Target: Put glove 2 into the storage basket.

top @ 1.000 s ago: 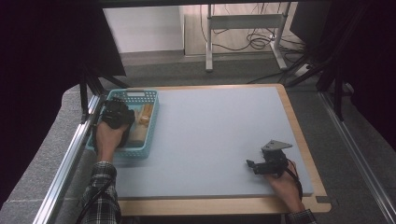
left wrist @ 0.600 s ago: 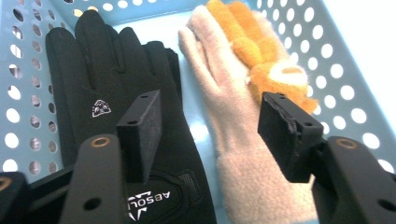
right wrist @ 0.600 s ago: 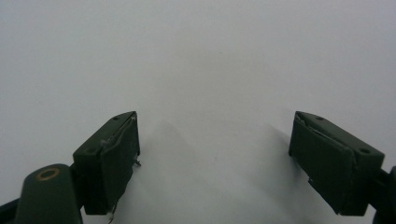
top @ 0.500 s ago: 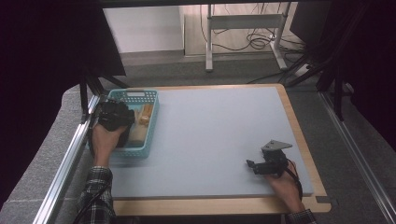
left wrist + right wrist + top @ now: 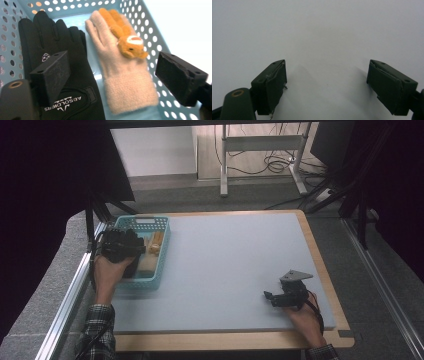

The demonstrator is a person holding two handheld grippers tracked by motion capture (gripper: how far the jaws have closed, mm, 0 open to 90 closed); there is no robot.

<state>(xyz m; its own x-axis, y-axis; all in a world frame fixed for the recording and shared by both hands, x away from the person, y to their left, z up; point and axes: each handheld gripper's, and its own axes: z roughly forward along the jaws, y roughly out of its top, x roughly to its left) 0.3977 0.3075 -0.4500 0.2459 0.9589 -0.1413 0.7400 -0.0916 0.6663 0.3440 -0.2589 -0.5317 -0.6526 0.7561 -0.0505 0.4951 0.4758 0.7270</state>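
Turquoise plastic is my landmark: the perforated basket (image 5: 159, 254) sits at the left edge of the grey table mat (image 5: 235, 265). Over it I hold my left gripper (image 5: 113, 75), whose jaws have just been opening and now stand wide apart with nothing pinched between them. Inside the basket, below the left jaw, lies the black glove (image 5: 62, 70) with white lettering on its cuff, flat, fingers toward the basket's far wall. Just beside it, toward the basket's right wall, lies the cream wool glove (image 5: 125, 75), and an orange plush animal (image 5: 123, 32) rests on its fingers. Well to the right of the basket, near the mat's front corner, my right gripper (image 5: 276, 298) hangs over bare mat, jaws spread and empty.
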